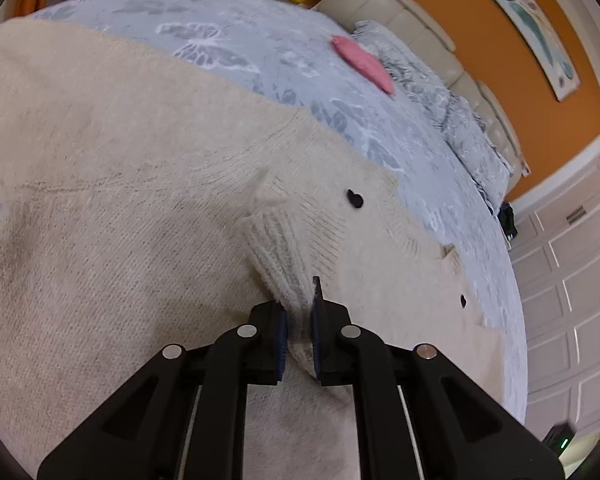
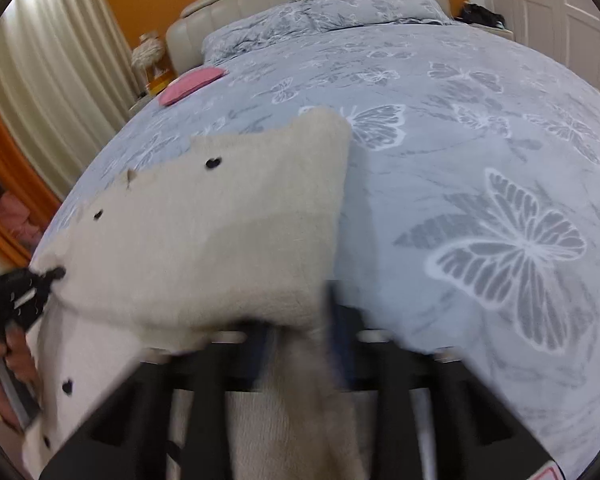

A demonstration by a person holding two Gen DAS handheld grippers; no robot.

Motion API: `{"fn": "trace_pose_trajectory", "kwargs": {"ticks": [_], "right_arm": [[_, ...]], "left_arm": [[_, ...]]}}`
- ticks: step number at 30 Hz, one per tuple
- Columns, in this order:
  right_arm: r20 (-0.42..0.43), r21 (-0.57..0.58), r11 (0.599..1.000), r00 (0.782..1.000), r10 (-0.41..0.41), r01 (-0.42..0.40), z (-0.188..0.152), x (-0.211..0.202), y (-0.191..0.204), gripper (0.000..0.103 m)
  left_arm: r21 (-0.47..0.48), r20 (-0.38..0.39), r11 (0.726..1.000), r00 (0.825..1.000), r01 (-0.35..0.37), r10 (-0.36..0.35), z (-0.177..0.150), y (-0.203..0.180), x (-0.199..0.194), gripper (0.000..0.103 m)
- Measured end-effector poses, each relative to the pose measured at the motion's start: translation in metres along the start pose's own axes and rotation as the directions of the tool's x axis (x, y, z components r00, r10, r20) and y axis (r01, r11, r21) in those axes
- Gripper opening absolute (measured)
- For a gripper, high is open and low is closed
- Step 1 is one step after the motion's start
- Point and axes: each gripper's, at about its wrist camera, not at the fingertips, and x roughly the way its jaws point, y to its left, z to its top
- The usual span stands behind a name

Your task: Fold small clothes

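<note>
Two claws each hold a bit of the cream knit cardigan [image 1: 120, 168], which lies on the butterfly bedspread [image 1: 300, 60]. The left gripper [image 1: 299, 332] pinches a ribbed fold near the black buttons, probably to lift that side over. The right gripper [image 2: 300, 344] is blurry, but cream cloth sits pinched between its jaws. Past the cardigan's far edge, lots of open bed waits. A pink cloth [image 1: 364, 64] lies well apart, near the pillows [image 2: 364, 4].
</note>
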Motion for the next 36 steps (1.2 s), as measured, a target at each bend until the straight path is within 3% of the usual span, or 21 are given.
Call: {"fn": "trace_pose_trajectory", "kwargs": {"ticks": [3,6,8,10,13,16,17,18,20,22,23,27,29,32,35,36], "right_arm": [[0.052,0.087,0.996,0.999,0.005,-0.01,0.006,-0.013,-0.017,0.01],[-0.023,0.163,0.987,1.0,-0.002,0.006,-0.003,0.005,-0.041,0.01],[-0.015,0.203,0.979,0.999,0.035,-0.031,-0.005,0.005,-0.049,0.009],[-0.02,0.166,0.986,1.0,0.017,-0.014,0.0,-0.001,-0.043,0.013],[-0.026,0.082,0.995,0.998,-0.05,0.052,-0.003,-0.023,-0.028,0.019],[0.109,0.048,0.982,0.977,-0.185,0.181,0.006,-0.069,-0.008,0.03],[0.168,0.051,0.987,0.973,-0.158,0.151,0.014,-0.081,0.003,0.03],[0.183,0.036,0.997,0.98,-0.074,0.069,0.023,-0.083,0.016,0.03],[0.127,-0.019,0.996,0.988,0.085,-0.083,0.038,-0.067,0.052,0.027],[0.049,-0.081,0.968,0.969,0.244,-0.24,0.049,-0.032,0.108,0.021],[0.006,-0.107,0.953,0.959,0.285,-0.283,0.051,-0.014,0.132,0.014],[-0.203,-0.192,0.914,0.926,0.318,-0.357,0.047,0.081,0.231,0.011],[-0.253,-0.224,0.918,0.929,0.269,-0.327,0.043,0.109,0.246,0.008],[-0.235,-0.251,0.921,0.941,0.242,-0.299,0.042,0.121,0.221,0.0],[-0.172,-0.2,0.954,0.966,0.191,-0.224,0.063,0.111,0.147,0.0],[-0.148,-0.177,0.971,0.98,0.133,-0.158,0.072,0.107,0.118,0.0]], "left_arm": [[0.014,-0.004,1.0,1.0,0.006,-0.006,0.0,-0.002,0.003,0.009],[0.016,-0.016,1.0,1.0,0.007,-0.007,-0.002,0.004,0.011,0.011],[0.023,0.003,0.999,1.0,0.031,-0.031,-0.003,0.009,0.011,0.011],[0.017,0.015,0.998,0.998,0.06,-0.06,-0.005,0.016,0.009,0.011],[0.007,0.041,0.994,0.993,0.108,-0.108,-0.007,0.023,0.009,0.012],[-0.007,0.061,0.99,0.988,0.139,-0.139,-0.009,0.027,0.008,0.012],[-0.006,0.066,0.99,0.988,0.143,-0.142,-0.01,0.027,0.007,0.012],[-0.005,0.072,0.989,0.987,0.146,-0.146,-0.011,0.027,0.007,0.012],[-0.008,0.079,0.988,0.985,0.157,-0.155,-0.012,0.029,0.006,0.012],[-0.016,0.085,0.985,0.982,0.172,-0.17,-0.012,0.031,0.005,0.012],[-0.016,0.086,0.985,0.981,0.174,-0.172,-0.012,0.032,0.005,0.012],[-0.012,0.09,0.984,0.98,0.177,-0.175,-0.013,0.033,0.005,0.011],[-0.016,0.092,0.982,0.978,0.188,-0.185,-0.014,0.035,0.005,0.011],[-0.016,0.093,0.981,0.977,0.194,-0.192,-0.014,0.036,0.005,0.011],[-0.013,0.095,0.981,0.976,0.196,-0.194,-0.015,0.038,0.004,0.011],[-0.013,0.095,0.981,0.976,0.196,-0.194,-0.015,0.038,0.004,0.011]]}}
